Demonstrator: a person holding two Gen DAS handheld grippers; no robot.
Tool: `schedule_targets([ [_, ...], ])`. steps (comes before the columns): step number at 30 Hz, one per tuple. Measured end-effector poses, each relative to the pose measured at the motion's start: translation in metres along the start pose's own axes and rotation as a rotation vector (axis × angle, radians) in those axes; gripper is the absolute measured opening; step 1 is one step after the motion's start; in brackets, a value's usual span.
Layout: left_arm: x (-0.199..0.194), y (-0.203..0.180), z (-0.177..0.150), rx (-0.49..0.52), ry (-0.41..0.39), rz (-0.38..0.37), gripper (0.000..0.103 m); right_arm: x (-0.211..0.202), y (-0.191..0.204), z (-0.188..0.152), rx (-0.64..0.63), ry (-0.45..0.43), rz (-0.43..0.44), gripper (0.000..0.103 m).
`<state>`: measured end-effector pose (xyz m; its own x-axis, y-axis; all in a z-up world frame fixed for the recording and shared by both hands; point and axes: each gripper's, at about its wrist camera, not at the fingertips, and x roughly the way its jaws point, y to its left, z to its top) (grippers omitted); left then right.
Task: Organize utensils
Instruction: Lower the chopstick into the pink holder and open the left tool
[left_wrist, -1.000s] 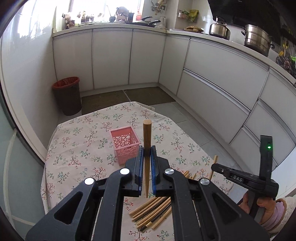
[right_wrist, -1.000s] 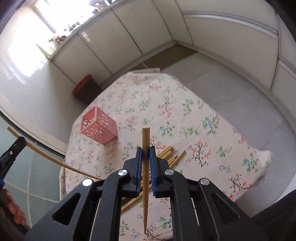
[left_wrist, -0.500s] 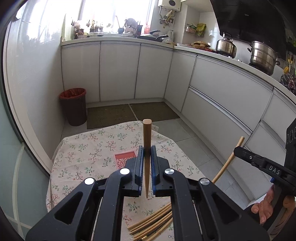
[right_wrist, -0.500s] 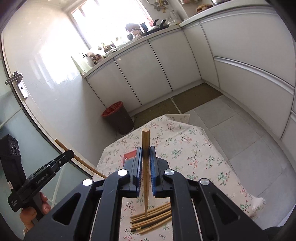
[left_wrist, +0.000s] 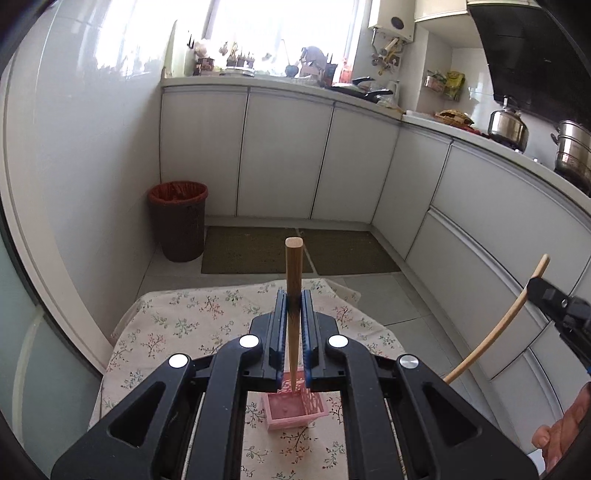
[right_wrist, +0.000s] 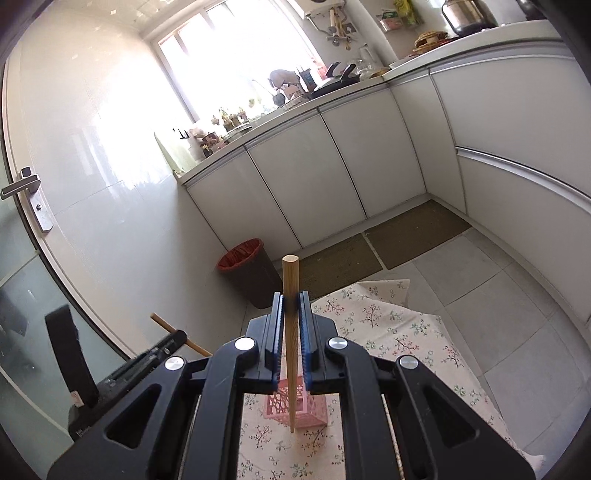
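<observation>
Wooden chopsticks: I count two, one pinched in my left gripper (left_wrist: 293, 302), one in my right gripper (right_wrist: 291, 301); one pink basket (left_wrist: 295, 406) below both.

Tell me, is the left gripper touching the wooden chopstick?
Touching. The left wrist view shows the left gripper with blue jaws shut against both sides of the wooden chopstick.

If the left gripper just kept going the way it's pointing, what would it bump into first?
Probably the flowered tablecloth beyond the pink perforated plastic basket, which sits below the left gripper. Depth is hard to judge through this lens; past the table lies only floor.
</observation>
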<state>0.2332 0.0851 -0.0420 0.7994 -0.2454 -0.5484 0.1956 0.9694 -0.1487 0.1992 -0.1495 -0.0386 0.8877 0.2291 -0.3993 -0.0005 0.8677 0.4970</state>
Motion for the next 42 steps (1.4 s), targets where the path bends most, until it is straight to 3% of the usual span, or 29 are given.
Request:
schedule_targets([
  [3,0.022,0.006,-0.018,0.000,0.045,-0.015,0.009,0.023,0.004,-0.003,-0.012,-0.006,0.012,0.008],
  [6,0.013,0.017,-0.030,-0.037,0.017,-0.026,0.049,0.042,0.009,-0.007,-0.042,-0.012,0.013,0.008],
  [7,0.005,0.022,-0.029,-0.060,-0.004,-0.037,0.051,0.048,0.011,-0.008,-0.052,-0.011,0.012,0.008],
  [12,-0.047,0.040,-0.009,-0.117,-0.159,-0.028,0.052,0.070,0.020,-0.015,-0.087,-0.008,0.013,0.008],
  [16,-0.069,0.044,-0.004,-0.126,-0.219,0.021,0.057,0.086,0.025,-0.025,-0.118,0.007,-0.001,0.008],
  [26,-0.069,0.062,-0.002,-0.167,-0.169,0.062,0.061,0.116,0.040,-0.057,-0.202,0.106,-0.031,0.013],
  [29,-0.074,0.060,-0.001,-0.160,-0.172,0.065,0.064,0.102,0.043,-0.051,-0.199,0.094,-0.048,0.036],
  [34,-0.080,0.048,0.000,-0.124,-0.154,0.086,0.069,0.065,0.043,-0.038,-0.187,0.050,-0.076,0.043],
  [38,-0.089,0.034,-0.004,-0.096,-0.158,0.092,0.079,0.032,0.037,-0.036,-0.167,0.020,-0.101,0.066],
  [42,-0.100,0.018,-0.011,-0.062,-0.159,0.087,0.087,0.000,0.029,-0.038,-0.150,-0.017,-0.131,0.080],
])
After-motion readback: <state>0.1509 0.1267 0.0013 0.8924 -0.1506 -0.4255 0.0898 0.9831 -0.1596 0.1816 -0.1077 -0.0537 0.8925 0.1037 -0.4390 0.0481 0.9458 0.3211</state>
